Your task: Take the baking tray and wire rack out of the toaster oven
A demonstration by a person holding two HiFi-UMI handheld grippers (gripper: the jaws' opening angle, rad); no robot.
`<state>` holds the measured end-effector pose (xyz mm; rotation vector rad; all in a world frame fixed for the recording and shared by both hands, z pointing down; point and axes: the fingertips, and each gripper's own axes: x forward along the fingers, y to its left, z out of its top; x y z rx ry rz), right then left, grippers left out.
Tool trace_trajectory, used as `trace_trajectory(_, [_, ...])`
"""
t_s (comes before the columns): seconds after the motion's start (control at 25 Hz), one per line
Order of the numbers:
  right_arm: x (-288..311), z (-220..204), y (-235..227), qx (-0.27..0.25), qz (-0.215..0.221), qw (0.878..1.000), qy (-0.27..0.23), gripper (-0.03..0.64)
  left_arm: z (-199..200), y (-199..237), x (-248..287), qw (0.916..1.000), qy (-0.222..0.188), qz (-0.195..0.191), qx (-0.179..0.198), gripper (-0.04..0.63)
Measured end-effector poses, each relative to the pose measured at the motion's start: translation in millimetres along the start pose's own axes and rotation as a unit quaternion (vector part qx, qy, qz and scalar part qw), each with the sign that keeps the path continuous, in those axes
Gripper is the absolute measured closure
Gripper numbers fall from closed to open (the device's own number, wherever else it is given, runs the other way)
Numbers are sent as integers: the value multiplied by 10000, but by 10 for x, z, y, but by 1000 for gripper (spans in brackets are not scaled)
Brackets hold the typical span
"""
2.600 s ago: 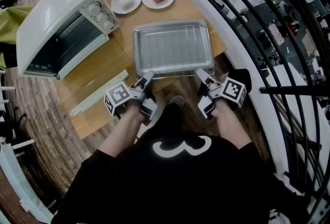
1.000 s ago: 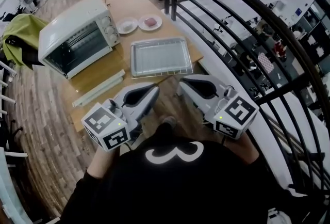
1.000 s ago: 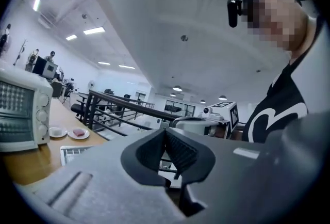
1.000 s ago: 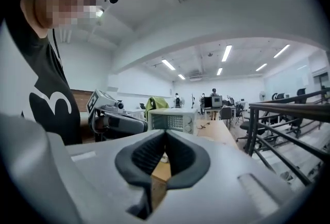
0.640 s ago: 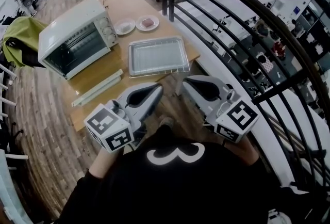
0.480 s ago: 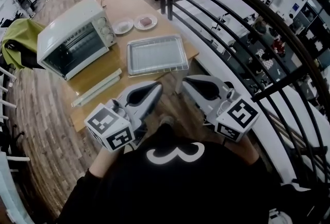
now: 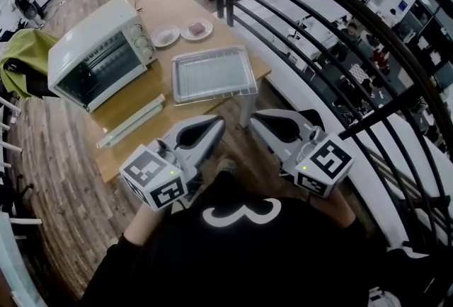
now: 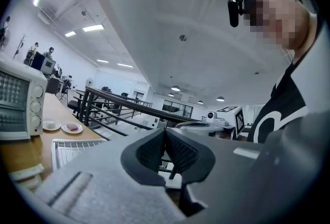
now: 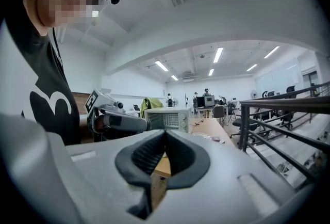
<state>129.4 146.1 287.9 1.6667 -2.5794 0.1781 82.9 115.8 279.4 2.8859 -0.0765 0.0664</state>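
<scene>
Holding nothing: left gripper (image 7: 216, 122), right gripper (image 7: 253, 118) closed

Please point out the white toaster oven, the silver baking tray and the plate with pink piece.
White toaster oven (image 7: 88, 30), head view, its top panel.
Silver metal baking tray (image 7: 176, 79), head view, its left rim.
Small white plate with pink piece (image 7: 208, 30), head view, its right rim.
</scene>
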Motion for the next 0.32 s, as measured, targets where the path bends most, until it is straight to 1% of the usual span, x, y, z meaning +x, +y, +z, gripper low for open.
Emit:
trace_trajectory(0.16, [86,-29,9,87,15,10000,43,615,-32,95,-48,9999,36,40,-90,584])
trace_trajectory(0.32, [48,-21,75,100,34,9999,74,615,-44,39,-87,10000,14,27,-90,584])
